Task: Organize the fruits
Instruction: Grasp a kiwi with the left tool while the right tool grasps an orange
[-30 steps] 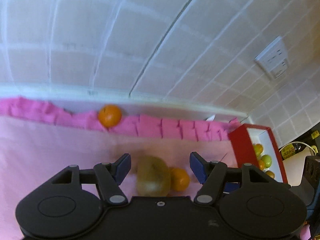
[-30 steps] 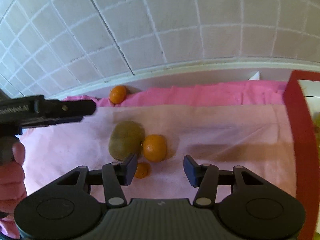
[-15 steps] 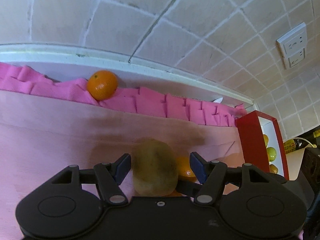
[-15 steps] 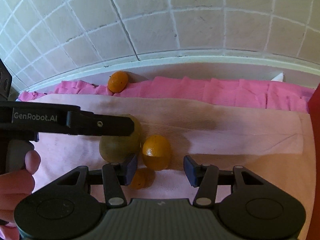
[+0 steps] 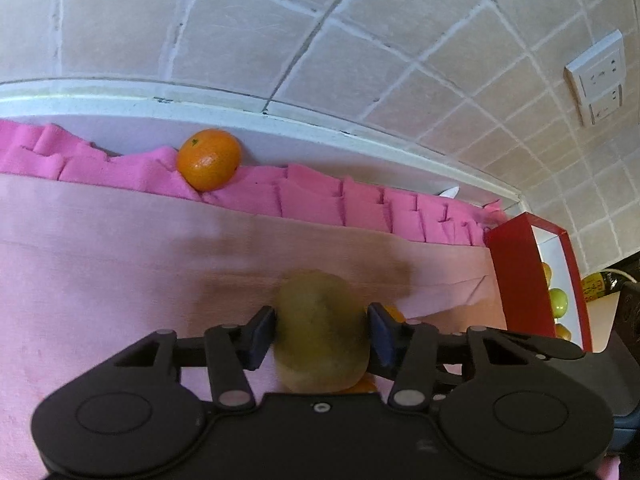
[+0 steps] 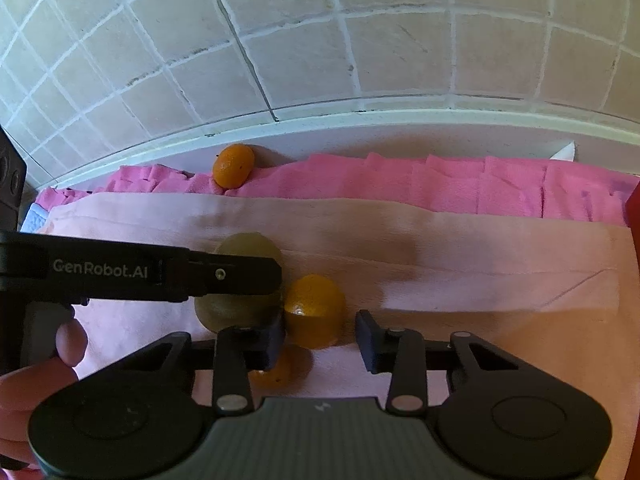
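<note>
My left gripper (image 5: 322, 334) is shut on a brown-green kiwi (image 5: 322, 330) that rests on the pale pink cloth (image 5: 120, 248). In the right wrist view the left gripper's finger (image 6: 224, 274) lies across the same kiwi (image 6: 248, 246). My right gripper (image 6: 320, 340) is open, its jaws on either side of an orange (image 6: 314, 310) next to the kiwi. A smaller orange (image 6: 276, 372) lies under its left finger. Another orange (image 5: 209, 164) sits at the back against the wall; it also shows in the right wrist view (image 6: 233, 165).
A red box (image 5: 536, 280) with green and orange fruit inside stands at the right. A bright pink cloth (image 5: 320, 200) is bunched along the tiled wall. A wall socket (image 5: 598, 78) is at the upper right.
My left gripper moved down and forward and closed its fingers on the kiwi. My right gripper moved closer, so the orange now sits between its open fingers.
</note>
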Motion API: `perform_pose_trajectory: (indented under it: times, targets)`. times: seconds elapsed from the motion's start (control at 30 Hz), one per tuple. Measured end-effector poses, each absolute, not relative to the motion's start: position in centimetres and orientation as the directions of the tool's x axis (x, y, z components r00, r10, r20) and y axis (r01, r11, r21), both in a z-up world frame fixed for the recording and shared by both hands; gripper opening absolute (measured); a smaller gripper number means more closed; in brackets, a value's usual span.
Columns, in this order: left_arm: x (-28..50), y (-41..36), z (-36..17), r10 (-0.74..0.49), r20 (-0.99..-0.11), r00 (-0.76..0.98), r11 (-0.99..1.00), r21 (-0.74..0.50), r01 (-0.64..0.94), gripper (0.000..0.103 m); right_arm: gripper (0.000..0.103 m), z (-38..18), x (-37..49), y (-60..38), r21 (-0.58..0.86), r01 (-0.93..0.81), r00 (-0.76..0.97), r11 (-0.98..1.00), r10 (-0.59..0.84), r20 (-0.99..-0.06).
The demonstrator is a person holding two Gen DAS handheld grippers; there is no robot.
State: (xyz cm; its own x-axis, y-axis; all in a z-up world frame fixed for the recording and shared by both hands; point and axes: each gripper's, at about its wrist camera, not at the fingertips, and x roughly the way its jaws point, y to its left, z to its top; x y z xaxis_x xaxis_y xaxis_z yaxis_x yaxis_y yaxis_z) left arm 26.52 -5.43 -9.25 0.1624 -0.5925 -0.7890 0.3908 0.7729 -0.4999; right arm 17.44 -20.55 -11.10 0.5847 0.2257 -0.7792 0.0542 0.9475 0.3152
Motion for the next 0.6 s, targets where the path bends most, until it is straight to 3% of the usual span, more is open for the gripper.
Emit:
perform_pose_trajectory:
  times: [0.3,0.6]
  targets:
    - [25.9,-5.2,-7.9,-0.594,-0.783,0.184,0.77,-0.488,0.41,0.06,0.034,-9.9,15.8,-20.6,0.302,0.052,0.616,0.952,0.207,-0.76]
    - [24.3,-7.5,-2.7,-0.629,-0.745,0.222,0.731,-0.47,0.494,0.06,0.034,-5.2,10.3,-23.7,0.29,0.135,0.707,0.948,0.113,-0.698]
